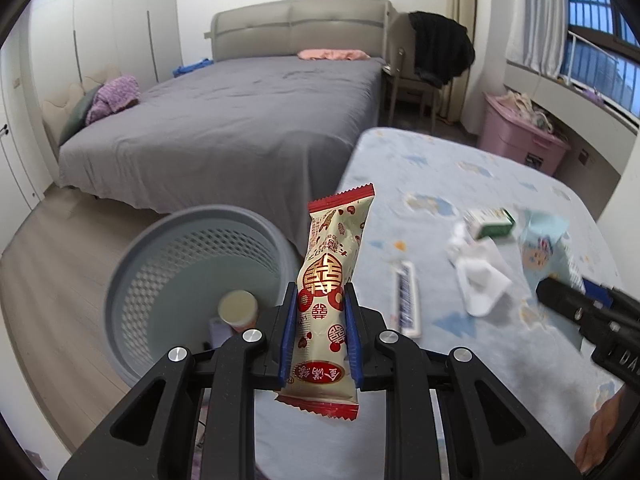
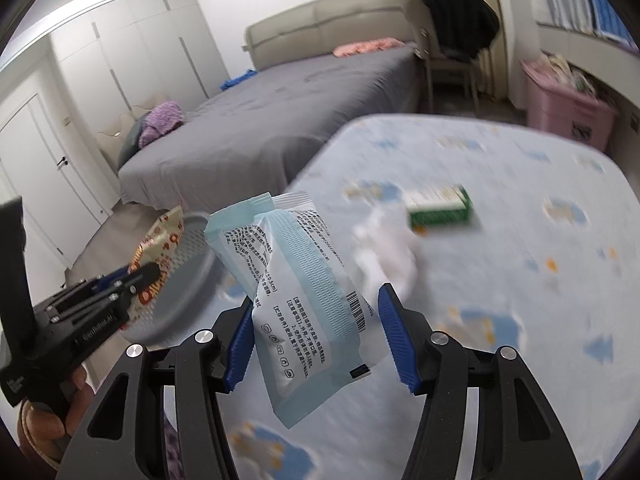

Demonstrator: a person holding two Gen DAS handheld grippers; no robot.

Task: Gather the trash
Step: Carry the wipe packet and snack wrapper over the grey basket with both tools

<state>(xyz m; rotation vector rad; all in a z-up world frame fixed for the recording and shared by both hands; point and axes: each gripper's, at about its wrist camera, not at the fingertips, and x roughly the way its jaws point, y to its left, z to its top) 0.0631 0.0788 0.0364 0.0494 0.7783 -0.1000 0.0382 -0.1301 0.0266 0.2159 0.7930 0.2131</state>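
Observation:
My left gripper (image 1: 320,312) is shut on a cream and red snack wrapper (image 1: 334,264), held upright beside the grey mesh trash basket (image 1: 160,248); a paper cup (image 1: 238,308) lies inside the basket. The left gripper (image 2: 140,272) and its wrapper (image 2: 160,248) also show in the right wrist view, by the basket rim (image 2: 192,276). My right gripper (image 2: 316,320) has wide jaws with a light blue wipes packet (image 2: 300,280) between them, above the table; whether it is gripped is unclear. The right gripper (image 1: 560,296) shows at the left view's right edge.
On the table's blue patterned cloth (image 1: 460,184) lie a white and blue bar wrapper (image 1: 408,296), crumpled white tissue (image 1: 480,276) and a green and white box (image 1: 492,222). A grey bed (image 1: 240,120), a chair with black clothes (image 1: 436,52) and a pink bin (image 1: 516,136) stand behind.

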